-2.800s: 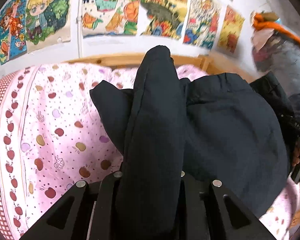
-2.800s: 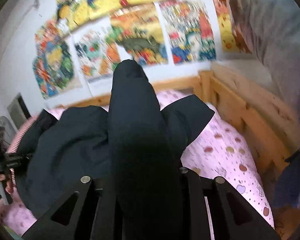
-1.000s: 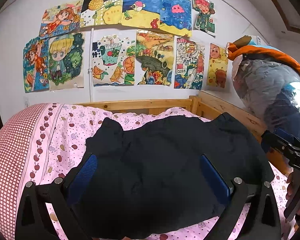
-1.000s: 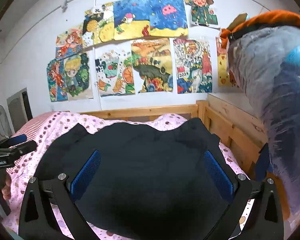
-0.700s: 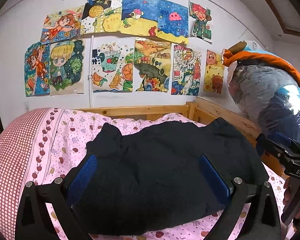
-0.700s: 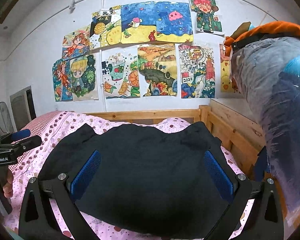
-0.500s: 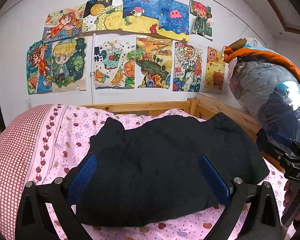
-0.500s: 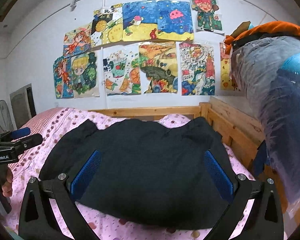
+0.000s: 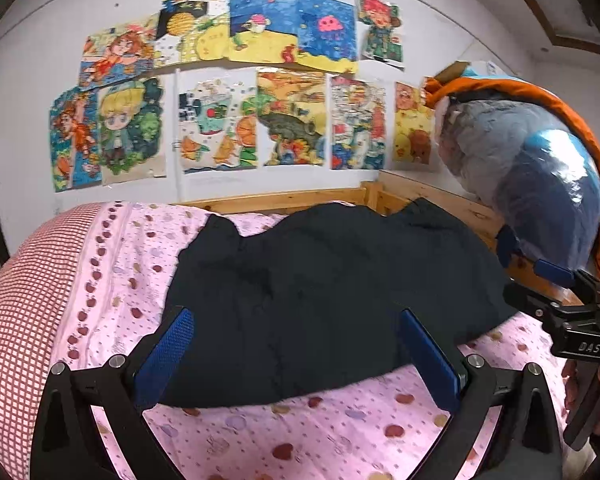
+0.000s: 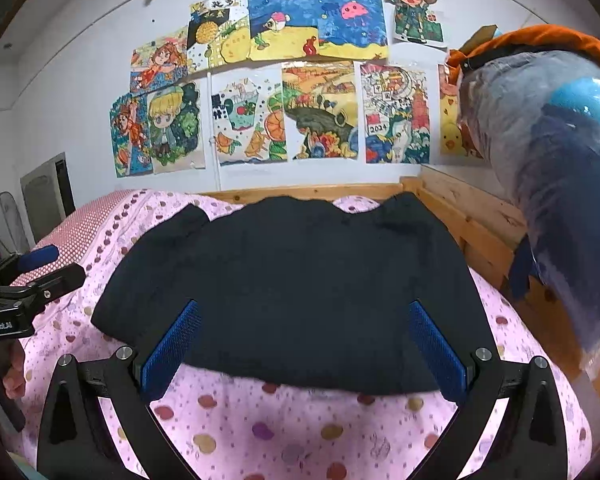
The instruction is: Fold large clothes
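Pink fruit-print bedding covered a wooden-framed bed under a wall of bright children's drawings, and a plastic-wrapped bundle bulged in at the right. On the bedding lay the dark garment, the task's piece of clothing, spread as one broad, fairly flat slab in the middle of the bed, its near hem just beyond both sets of blue pads.

Neither tool had hold of it. The left gripper and the right gripper each hung above the near edge with jaws spread wide and nothing between them, the cloth lying free.

Judging by the shape, at least one fold looked done: no sleeves trailed out to the sides, and the outline was compact. It was probably not finished, since the slab remained wide for a folded item; a further fold across and some smoothing seemed to be left.

Much stayed unclear. The fabric was so dark that layers, seams and fold lines could not be made out, and the corners at the far edge might have been shoulders or tucked sleeves. The person showed only as fingers on the tool handles at the frame edges.
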